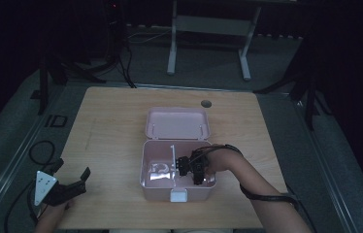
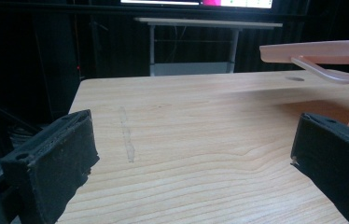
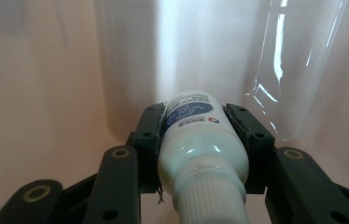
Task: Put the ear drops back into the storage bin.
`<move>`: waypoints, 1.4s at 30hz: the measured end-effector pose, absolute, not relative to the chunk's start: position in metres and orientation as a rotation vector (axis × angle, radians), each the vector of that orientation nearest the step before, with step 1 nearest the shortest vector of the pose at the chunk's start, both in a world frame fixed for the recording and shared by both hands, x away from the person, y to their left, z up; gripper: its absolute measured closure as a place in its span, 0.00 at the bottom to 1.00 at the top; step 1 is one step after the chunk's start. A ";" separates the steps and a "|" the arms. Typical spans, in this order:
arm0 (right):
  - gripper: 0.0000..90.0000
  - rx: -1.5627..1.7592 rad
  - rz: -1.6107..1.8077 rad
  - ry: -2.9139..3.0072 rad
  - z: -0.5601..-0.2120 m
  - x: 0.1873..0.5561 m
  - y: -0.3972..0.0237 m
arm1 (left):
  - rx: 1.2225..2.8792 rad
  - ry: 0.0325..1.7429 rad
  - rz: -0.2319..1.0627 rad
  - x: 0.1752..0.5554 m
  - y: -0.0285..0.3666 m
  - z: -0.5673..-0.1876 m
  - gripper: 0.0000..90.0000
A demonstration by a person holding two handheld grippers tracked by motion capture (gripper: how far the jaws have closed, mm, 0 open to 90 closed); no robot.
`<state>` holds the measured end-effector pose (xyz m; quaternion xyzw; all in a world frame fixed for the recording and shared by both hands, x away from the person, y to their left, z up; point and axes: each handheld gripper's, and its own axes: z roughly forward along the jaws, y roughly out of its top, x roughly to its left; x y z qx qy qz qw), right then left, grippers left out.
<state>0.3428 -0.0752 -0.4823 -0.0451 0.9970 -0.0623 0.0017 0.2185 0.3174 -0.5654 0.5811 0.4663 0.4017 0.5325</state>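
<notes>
Bottle [image 3: 200,140], white, pinched by right gripper [image 1: 195,171] inside pink box [image 1: 145,165], right compartment — left gripper [image 2: 196,154] spread, idle over table [image 2: 186,140] — risk: bottle may tip against clear divider [image 3: 298,70] if dropped crooked.

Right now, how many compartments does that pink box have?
2, split by a white divider. The left compartment holds something clear; the right compartment has the right tongs lowering a white bottle. More may lie hidden beneath the hand.
</notes>
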 end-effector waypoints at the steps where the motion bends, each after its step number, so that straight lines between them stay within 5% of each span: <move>1: 0.66 -0.137 -0.200 3.132 -0.484 0.343 -0.075 | 1.386 1.112 0.958 0.219 0.317 -0.565 0.00; 22: 0.64 -0.136 -0.261 3.144 -0.493 0.343 -0.074 | 1.387 1.108 0.957 0.218 0.317 -0.565 0.00; 42: 0.55 -0.092 -0.063 3.060 -0.426 0.341 -0.091 | 1.386 1.110 0.959 0.218 0.317 -0.565 0.00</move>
